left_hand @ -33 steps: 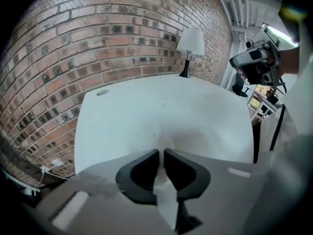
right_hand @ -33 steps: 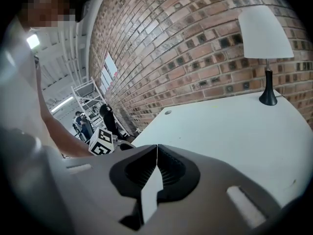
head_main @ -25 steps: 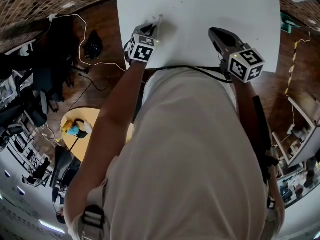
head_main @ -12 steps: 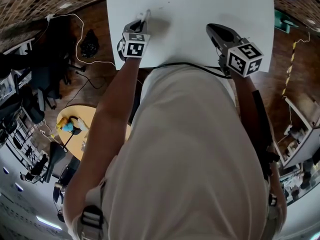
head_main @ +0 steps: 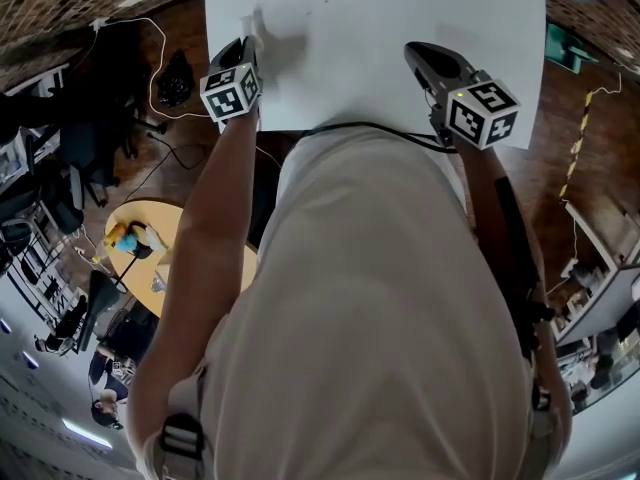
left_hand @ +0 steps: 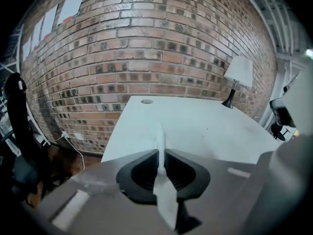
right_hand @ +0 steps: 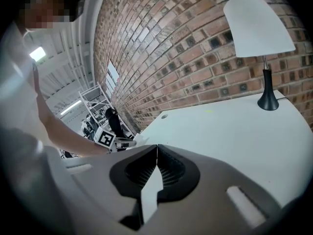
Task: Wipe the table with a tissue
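Observation:
The white table (head_main: 400,18) fills the top of the head view. My left gripper (head_main: 248,40) is at the table's left edge, shut on a white tissue (head_main: 251,20) that sticks out ahead of the fingertips. In the left gripper view the tissue (left_hand: 160,140) shows as a thin upright strip pinched between the jaws of the gripper (left_hand: 160,153), above the table (left_hand: 205,126). My right gripper (head_main: 415,50) is over the table's near right part. Its jaws (right_hand: 157,148) are shut with nothing between them.
A white lamp (right_hand: 258,26) stands at the table's far right, by the brick wall (left_hand: 146,43). A round cable hole (left_hand: 146,101) sits near the far edge. Left of the table, on the floor, are cables (head_main: 160,68), a round yellow table (head_main: 170,258) and a dark chair (left_hand: 14,111).
My left gripper has moved left along the table to its left edge, rolling as it went, with the tissue still in it. The right gripper shifted slightly left.

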Demonstrator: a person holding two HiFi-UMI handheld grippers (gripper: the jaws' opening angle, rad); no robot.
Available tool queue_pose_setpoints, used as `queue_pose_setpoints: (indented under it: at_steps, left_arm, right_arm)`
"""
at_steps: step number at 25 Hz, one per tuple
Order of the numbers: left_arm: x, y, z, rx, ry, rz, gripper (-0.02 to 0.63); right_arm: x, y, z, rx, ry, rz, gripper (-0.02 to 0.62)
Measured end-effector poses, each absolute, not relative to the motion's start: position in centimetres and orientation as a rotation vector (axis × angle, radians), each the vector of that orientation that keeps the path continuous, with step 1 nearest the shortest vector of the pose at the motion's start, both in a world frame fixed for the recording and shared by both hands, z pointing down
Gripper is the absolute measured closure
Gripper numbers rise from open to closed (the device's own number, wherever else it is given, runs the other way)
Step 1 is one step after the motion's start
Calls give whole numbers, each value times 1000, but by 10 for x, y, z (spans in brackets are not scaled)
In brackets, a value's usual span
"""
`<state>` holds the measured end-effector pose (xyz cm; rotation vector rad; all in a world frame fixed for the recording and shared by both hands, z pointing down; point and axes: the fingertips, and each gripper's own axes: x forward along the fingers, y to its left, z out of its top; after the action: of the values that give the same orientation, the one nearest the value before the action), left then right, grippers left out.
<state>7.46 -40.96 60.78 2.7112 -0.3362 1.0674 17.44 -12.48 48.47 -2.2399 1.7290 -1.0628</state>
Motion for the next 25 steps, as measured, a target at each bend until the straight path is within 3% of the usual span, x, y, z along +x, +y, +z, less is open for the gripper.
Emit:
queue_pose_setpoints:
  at_steps: [25]
  left_arm:
    - [152,-337,629,2700,-265,1245,571]
  right_arm:
    - [192,-81,476,-2254,1586,-1022,586]
